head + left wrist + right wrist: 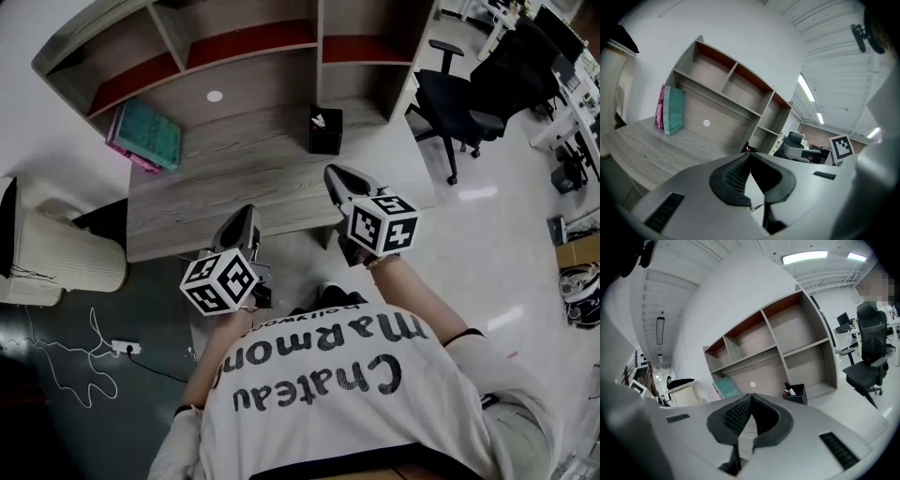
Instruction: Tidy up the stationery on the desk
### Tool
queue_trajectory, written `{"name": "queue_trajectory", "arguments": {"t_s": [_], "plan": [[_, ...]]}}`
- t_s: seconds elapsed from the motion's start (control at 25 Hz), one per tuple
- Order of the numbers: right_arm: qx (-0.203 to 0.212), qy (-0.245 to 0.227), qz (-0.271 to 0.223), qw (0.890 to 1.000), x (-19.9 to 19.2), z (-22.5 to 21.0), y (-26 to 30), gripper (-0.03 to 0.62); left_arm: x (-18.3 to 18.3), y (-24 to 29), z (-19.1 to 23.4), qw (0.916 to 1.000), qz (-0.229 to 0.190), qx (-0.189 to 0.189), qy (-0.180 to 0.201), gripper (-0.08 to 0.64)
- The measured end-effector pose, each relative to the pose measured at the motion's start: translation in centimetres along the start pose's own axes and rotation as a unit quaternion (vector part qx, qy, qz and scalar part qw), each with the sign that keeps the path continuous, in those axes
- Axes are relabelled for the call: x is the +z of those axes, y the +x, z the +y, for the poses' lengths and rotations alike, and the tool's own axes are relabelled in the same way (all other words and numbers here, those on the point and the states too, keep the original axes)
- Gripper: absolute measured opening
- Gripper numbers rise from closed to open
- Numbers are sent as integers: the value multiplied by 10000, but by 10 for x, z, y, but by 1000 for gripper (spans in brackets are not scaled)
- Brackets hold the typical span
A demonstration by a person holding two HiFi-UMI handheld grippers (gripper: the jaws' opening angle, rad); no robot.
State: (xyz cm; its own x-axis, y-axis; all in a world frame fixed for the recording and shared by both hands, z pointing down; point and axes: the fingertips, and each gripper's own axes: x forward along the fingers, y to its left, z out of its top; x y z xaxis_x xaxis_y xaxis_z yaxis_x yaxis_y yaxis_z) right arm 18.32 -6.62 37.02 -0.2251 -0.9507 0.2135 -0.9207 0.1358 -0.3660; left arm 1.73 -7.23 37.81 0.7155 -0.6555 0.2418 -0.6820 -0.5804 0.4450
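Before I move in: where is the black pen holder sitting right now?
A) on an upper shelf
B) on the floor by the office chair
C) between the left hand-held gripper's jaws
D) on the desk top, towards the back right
D: the black pen holder stands on the desk top, and the left hand-held gripper is shut with nothing between its jaws.

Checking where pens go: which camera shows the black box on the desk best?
Head view: the black square pen box stands whole on the wooden desk. Right gripper view shows it side-on; left gripper view, just a sliver above the left tongs.
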Motion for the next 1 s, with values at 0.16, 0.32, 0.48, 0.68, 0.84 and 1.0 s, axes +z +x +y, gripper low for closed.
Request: {"name": "queue_trajectory", "arguments": {"t_s": [0.16, 0.32, 0.48, 0.68, 0.84, 1.0], "plan": [[-363, -87, -128, 9992, -4, 13, -21, 15, -6, -21, -2, 9999, 64, -72, 41, 15], [-504, -140, -45, 9986, -21, 33, -38, 15, -9, -43, -5, 9997, 107, -204, 108, 15], [-595, -199, -5, 9980, -36, 51, -55, 15, -10, -65, -7, 9994, 64, -304, 162, 15], [-717, -211, -17, 9972, -52, 71, -74, 15, -18, -90, -9, 9988, 97, -437, 217, 15], [-794, -167, -18, 9967, -67, 84, -88, 15, -25, -111, -8, 9983, 116, -505, 248, 15], [-838, -94, -27, 9964, -79, 96, -96, 15, -29, -128, -4, 9981, 145, -520, 282, 15]]}}
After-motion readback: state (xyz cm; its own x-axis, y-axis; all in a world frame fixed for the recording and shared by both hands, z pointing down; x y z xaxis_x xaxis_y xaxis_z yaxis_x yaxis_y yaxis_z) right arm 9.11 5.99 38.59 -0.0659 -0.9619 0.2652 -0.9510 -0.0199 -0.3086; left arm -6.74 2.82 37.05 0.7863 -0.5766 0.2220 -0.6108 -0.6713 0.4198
